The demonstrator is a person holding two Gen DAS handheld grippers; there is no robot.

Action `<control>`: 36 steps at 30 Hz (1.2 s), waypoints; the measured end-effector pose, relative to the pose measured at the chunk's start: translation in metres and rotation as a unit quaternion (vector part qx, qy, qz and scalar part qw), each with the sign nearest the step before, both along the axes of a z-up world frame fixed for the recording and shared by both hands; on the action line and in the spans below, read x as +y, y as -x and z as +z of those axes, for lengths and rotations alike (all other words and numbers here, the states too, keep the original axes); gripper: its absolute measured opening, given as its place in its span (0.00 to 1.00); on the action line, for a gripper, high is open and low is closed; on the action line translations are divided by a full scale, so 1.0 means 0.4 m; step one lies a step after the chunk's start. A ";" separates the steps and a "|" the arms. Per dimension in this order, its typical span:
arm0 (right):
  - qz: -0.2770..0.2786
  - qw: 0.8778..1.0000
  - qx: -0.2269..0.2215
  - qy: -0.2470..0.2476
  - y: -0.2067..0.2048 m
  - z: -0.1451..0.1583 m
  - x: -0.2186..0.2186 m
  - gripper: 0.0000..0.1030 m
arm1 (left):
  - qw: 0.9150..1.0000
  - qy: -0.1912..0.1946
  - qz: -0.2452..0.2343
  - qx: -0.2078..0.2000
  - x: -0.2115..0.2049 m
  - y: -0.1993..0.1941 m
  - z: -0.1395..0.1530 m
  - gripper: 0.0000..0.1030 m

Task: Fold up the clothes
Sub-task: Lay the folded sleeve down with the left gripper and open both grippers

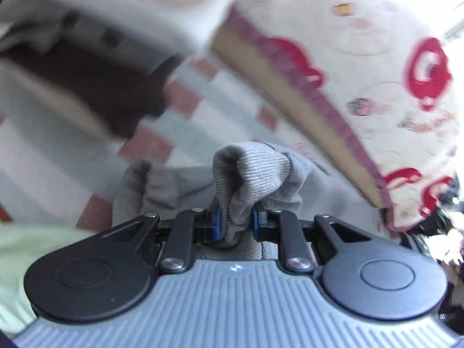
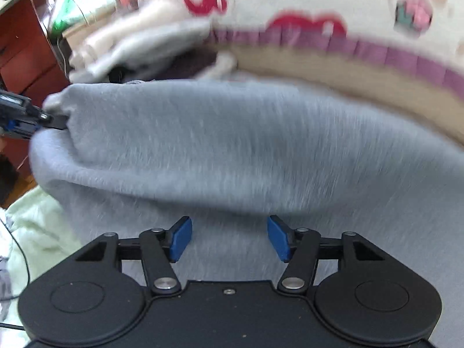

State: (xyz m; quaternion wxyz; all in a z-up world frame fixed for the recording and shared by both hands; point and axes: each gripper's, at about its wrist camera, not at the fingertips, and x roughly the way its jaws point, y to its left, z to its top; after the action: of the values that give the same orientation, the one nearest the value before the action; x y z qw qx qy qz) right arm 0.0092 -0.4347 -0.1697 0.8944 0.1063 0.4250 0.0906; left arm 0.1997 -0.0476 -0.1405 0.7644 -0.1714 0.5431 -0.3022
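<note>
My left hand-held gripper (image 1: 235,222) is clamped on a ribbed edge of the grey garment (image 2: 220,150), which lies just ahead of my right hand-held gripper (image 2: 229,239), jaws apart, so I'd pinch a matching edge before folding.

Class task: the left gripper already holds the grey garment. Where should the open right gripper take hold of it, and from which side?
Grip the rolled upper edge of the grey garment just ahead of the right gripper, coming from below, pads either side of the fold. The left gripper pinches a bunched ribbed end, so a far-side hold would probably stretch the cloth flat.
</note>
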 end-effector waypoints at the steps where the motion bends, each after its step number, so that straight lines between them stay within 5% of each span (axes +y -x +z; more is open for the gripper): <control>1: 0.009 1.000 0.024 0.005 -0.007 -0.024 0.009 0.61 | 1.000 -0.022 0.012 0.019 -0.001 -0.010 -0.051 0.18; 3: 0.030 0.997 0.064 0.020 -0.011 -0.061 0.034 0.62 | 0.997 -0.046 0.043 0.050 0.006 -0.025 -0.146 0.18; 6: 0.066 0.994 0.091 -0.005 0.006 -0.073 0.065 0.63 | 0.993 -0.009 0.102 0.059 0.045 -0.023 -0.207 0.19; 8: 0.090 0.990 0.102 -0.036 0.023 -0.075 0.078 0.62 | 0.995 -0.041 0.085 -0.015 0.016 -0.001 -0.164 0.18; 11: 0.119 0.986 0.109 -0.048 0.043 -0.076 0.086 0.62 | 0.986 -0.104 0.048 -0.121 -0.043 0.029 -0.101 0.18; 14: 0.114 0.983 0.120 -0.080 0.038 -0.076 0.065 0.62 | 0.974 -0.160 0.026 -0.161 -0.088 0.033 -0.104 0.27; 18: 0.135 0.978 0.126 -0.098 0.060 -0.074 0.066 0.62 | 0.967 -0.163 0.052 -0.188 -0.093 0.028 -0.083 0.30; 21: 0.124 0.981 0.109 -0.101 0.071 -0.059 0.057 0.62 | 0.940 -0.164 0.047 -0.296 -0.102 0.093 -0.004 0.30; 23: 0.091 0.986 0.092 -0.109 0.062 -0.053 0.030 0.62 | 0.904 -0.179 0.058 -0.385 -0.112 0.144 0.047 0.46; 24: 0.072 0.988 0.083 -0.112 0.055 -0.050 0.015 0.62 | 0.903 -0.173 0.042 -0.392 -0.120 0.151 0.061 0.46; 26: 0.033 0.990 0.065 -0.118 0.043 -0.045 -0.016 0.62 | 0.914 -0.148 -0.007 -0.377 -0.137 0.150 0.079 0.46; 29: -0.007 0.995 0.058 -0.087 0.027 -0.055 -0.035 0.62 | 0.948 -0.086 -0.117 -0.283 -0.201 0.120 0.059 0.45; 31: 0.014 0.994 0.090 -0.057 0.034 -0.084 -0.006 0.62 | 0.957 -0.091 -0.165 -0.218 -0.268 0.098 0.014 0.46; 33: 0.041 0.992 0.113 -0.029 0.053 -0.104 0.029 0.64 | 0.957 -0.141 -0.188 -0.173 -0.340 0.081 -0.044 0.46; 34: 0.051 0.992 0.112 -0.022 0.070 -0.100 0.043 0.64 | 0.949 -0.180 -0.186 -0.178 -0.368 0.070 -0.069 0.46; 36: 0.054 0.990 0.125 -0.029 0.097 -0.094 0.053 0.64 | 0.915 -0.282 -0.163 -0.237 -0.398 0.046 -0.113 0.49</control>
State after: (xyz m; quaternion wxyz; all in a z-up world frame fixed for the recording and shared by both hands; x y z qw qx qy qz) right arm -0.0297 -0.4133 -0.2074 0.8247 0.1195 0.5354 0.1374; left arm 0.1812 -0.2069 -0.1858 0.8274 0.2188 0.4295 -0.2883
